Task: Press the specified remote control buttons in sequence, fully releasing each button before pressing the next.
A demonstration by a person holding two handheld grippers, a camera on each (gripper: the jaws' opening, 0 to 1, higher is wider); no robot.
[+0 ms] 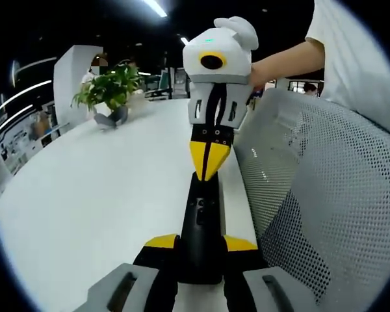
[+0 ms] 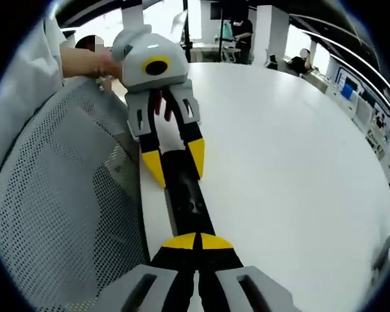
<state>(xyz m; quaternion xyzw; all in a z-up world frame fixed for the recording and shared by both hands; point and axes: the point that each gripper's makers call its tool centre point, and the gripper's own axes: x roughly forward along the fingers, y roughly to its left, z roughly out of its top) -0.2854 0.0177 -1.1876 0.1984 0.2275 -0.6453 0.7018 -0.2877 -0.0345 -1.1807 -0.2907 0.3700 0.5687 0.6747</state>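
A long black remote control (image 1: 201, 221) lies flat near the edge of the white tabletop (image 1: 97, 195), its length running between the two claws, with a grey mesh chair back (image 1: 325, 195) just beside that same edge. In the left gripper view, the left claw (image 1: 200, 244) is at the near end of the remote, its yellow-tipped jaws spread to either side of the black body and seeming to brace it; whether the pads truly touch the sides is hard to tell from this low angle. In the right gripper view the same claw shows at the remote's far end, jaws parted around it. The right claw (image 2: 197, 242) has its yellow tips pressed together into a single point resting at the remote's other end, on or just above its top face (image 2: 188, 195), where small buttons show faintly. From the left gripper view that closed point (image 1: 208, 159) is seen meeting the remote's far end. A potted plant (image 1: 110, 94) stands well away from the remote, across the tabletop. The remote looks light, stiff and smooth, a plastic bar that would likely skid on the slick tabletop if pushed off-centre. It is best steadied by its long side edges, well clear of the keys, while the closed tip presses straight down on one button and lifts fully off before the next.
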